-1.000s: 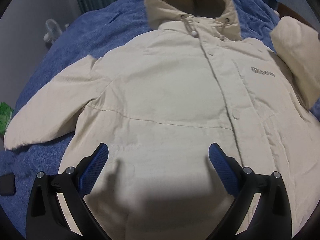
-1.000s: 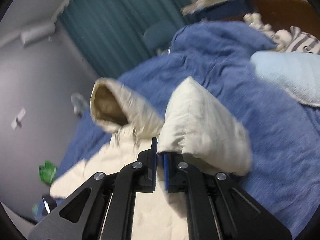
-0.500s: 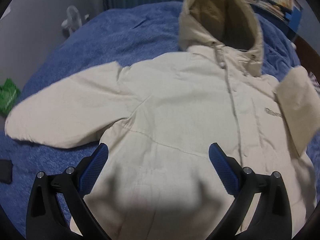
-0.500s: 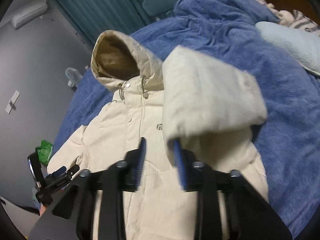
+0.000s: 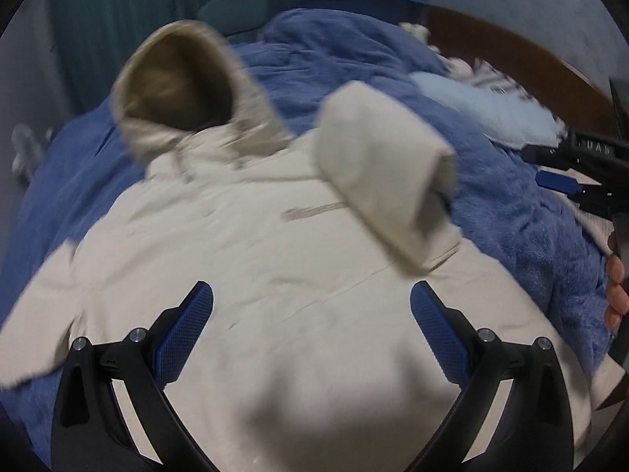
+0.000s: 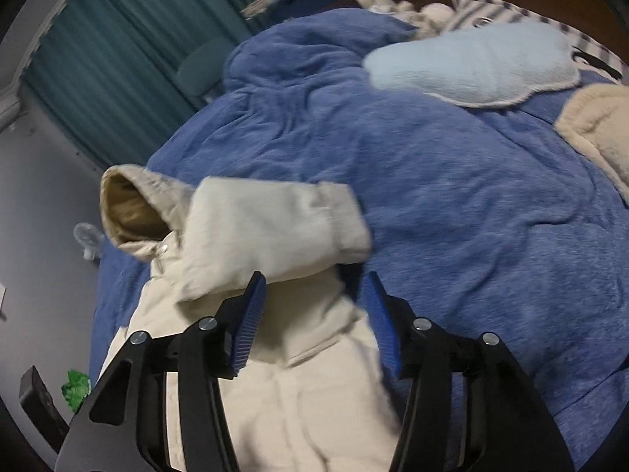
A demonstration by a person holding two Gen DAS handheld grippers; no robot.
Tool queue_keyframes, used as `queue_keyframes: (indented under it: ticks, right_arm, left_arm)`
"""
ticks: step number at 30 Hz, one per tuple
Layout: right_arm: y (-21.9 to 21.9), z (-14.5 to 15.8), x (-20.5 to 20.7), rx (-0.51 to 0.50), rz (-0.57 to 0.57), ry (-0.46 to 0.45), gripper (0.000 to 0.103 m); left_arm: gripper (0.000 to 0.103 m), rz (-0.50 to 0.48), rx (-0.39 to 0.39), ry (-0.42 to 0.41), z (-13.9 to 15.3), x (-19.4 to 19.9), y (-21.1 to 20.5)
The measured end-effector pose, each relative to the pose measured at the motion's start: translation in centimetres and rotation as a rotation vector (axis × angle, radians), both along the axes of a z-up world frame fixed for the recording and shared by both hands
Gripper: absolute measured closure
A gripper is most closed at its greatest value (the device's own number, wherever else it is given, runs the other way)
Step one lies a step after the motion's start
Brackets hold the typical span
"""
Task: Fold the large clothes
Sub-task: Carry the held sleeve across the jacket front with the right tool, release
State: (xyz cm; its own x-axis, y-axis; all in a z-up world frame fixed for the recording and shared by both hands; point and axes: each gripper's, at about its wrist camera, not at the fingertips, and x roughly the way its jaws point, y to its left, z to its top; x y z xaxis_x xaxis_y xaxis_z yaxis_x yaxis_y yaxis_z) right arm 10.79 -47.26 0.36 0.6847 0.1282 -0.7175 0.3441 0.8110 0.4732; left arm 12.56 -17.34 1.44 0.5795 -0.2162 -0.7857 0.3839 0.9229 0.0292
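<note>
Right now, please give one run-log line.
left gripper open above jacket | right gripper open | sleeve folded onto jacket, free

Blue blanket (image 6: 452, 204) covers bed; cream jacket (image 5: 275, 275), pale blue pillow (image 6: 471, 67), perhaps, on it

Dim bedroom. Bed under a rumpled blue blanket (image 6: 452, 181), pale blue pillow (image 6: 471, 67) near a brown wooden headboard (image 5: 511, 51). Teal curtains (image 6: 118, 59) behind, grey wall (image 6: 43, 181) beside, small fan (image 6: 87, 236) below.
</note>
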Motion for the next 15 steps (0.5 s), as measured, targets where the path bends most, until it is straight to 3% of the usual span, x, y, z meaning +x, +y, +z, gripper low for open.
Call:
queue_keyframes:
  ticks: [4,10,15]
  right_arm:
    - [-2.3,-1.6,0.0,0.046,-0.033,0.038,0.045]
    - [-5.2,-2.7,-0.5,0.102,-0.092,0.045,0.041]
    - [-6.6,-4.0,-0.6,0.196,-0.137,0.030,0.039]
  left_arm:
    - [0.008,-0.030,0.037,-0.011,-0.6,2.3,-4.9]
    - [0.008,-0.117,0.266,-0.175,0.3,4.9,-12.3]
    - [0.008,-0.232,0.401,-0.175,-0.6,5.7,-17.0]
